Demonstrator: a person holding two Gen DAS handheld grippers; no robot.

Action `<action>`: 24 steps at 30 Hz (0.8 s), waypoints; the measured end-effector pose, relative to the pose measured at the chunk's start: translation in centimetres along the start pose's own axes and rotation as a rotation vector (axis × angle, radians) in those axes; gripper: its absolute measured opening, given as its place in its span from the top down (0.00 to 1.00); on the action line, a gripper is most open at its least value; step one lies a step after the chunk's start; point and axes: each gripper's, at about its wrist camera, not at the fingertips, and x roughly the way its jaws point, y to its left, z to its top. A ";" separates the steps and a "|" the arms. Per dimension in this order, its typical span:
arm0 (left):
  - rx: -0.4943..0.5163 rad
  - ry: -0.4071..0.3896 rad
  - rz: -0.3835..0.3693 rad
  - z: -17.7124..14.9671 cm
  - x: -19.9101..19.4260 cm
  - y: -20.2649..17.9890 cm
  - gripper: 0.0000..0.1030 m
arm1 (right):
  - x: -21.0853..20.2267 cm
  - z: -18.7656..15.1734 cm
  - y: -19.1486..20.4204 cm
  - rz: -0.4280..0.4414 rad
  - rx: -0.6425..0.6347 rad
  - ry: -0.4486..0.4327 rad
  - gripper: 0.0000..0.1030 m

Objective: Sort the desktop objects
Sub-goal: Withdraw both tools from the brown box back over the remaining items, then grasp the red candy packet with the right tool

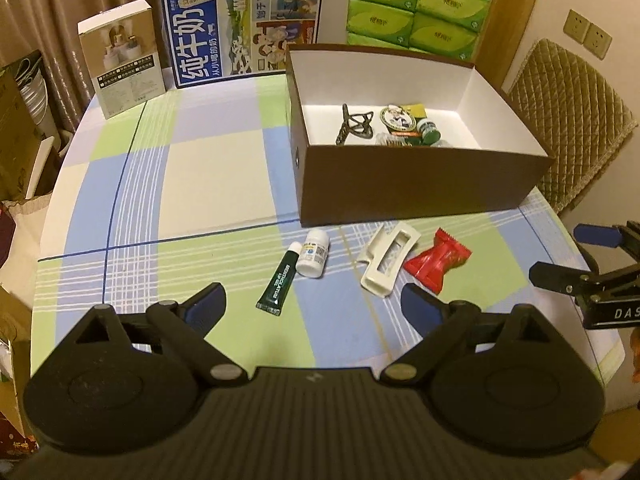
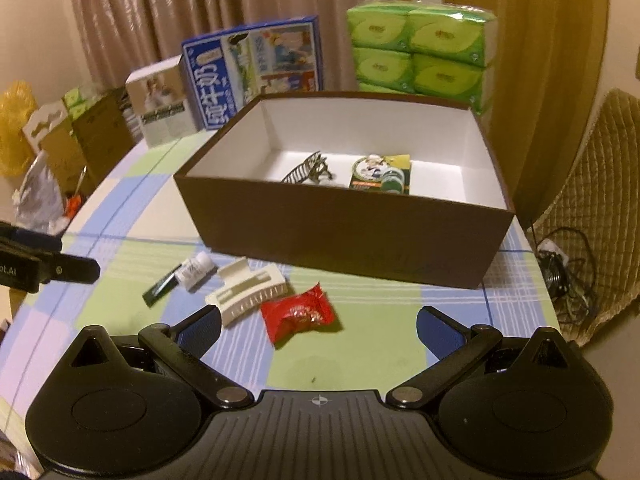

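Observation:
A brown box (image 1: pixel 420 184) (image 2: pixel 340 236) with a white inside holds a dark metal clip (image 1: pixel 354 124), a round badge (image 1: pixel 396 118) and a small green jar (image 1: pixel 428 130). In front of it on the checked cloth lie a green tube (image 1: pixel 278 284) (image 2: pixel 162 286), a white bottle (image 1: pixel 314 254) (image 2: pixel 196 270), a white hair claw (image 1: pixel 388 260) (image 2: pixel 246 290) and a red candy packet (image 1: pixel 438 260) (image 2: pixel 298 314). My left gripper (image 1: pixel 316 304) is open and empty, just short of the tube. My right gripper (image 2: pixel 320 328) is open and empty, near the red packet.
At the back stand a blue milk carton box (image 1: pixel 244 20), a small white box (image 1: pixel 122 56) and stacked green tissue packs (image 1: pixel 416 4). A quilted chair (image 1: pixel 568 120) stands right of the table. Cardboard boxes (image 2: pixel 80 140) sit to the left.

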 end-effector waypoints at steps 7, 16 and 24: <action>0.042 -0.004 0.023 -0.6 0.5 -0.1 0.11 | 0.8 -0.2 0.5 -0.011 -0.034 0.030 0.02; 0.094 -0.027 0.040 -1.6 1.7 0.3 0.11 | 2.6 -1.0 0.4 0.021 -0.025 0.079 0.02; 0.055 0.050 0.031 -2.0 4.3 1.5 0.11 | 5.1 -1.9 0.3 0.038 -0.057 0.101 0.02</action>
